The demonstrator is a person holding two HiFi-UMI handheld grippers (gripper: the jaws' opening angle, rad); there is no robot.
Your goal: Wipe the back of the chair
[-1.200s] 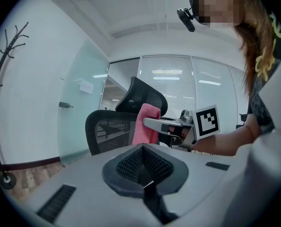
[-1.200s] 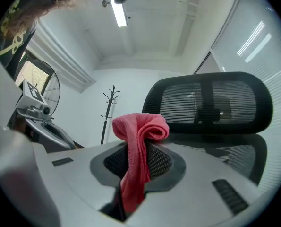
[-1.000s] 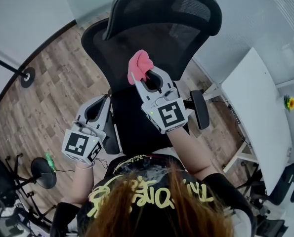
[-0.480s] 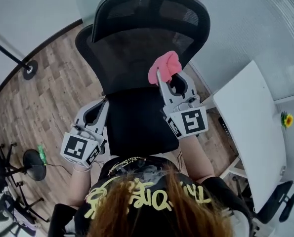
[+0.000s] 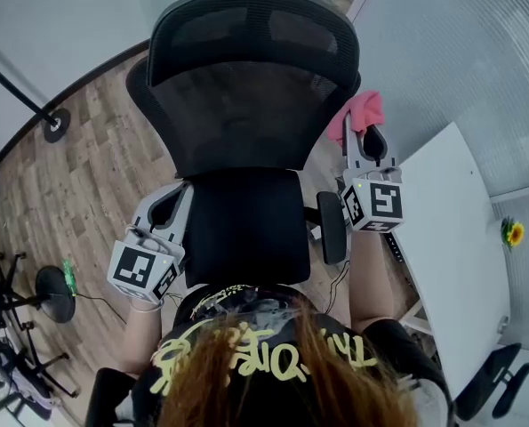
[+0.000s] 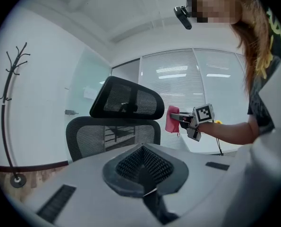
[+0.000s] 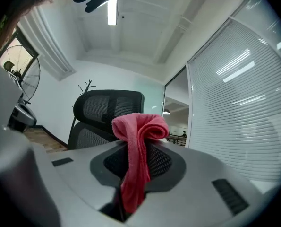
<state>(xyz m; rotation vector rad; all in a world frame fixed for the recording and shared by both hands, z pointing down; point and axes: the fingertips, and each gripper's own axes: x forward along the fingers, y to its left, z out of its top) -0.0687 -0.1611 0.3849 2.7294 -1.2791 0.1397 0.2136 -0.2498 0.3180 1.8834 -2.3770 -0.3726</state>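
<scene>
Being soft and light, the cloth [image 7: 140, 126] is clamped low by the right hand-held gripper [image 5: 364, 140]; the left hand-held gripper [image 6: 147, 178] is closed on nothing.

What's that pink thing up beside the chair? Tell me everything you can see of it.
It is a pink cloth, soft and fuzzy like a small towel, bunched into a loose roll. The right gripper is shut on it: the roll bulges past the jaw tips and a narrow tail runs back between them. It is held at the right edge of the black mesh chair back, seemingly just clear of it.
</scene>
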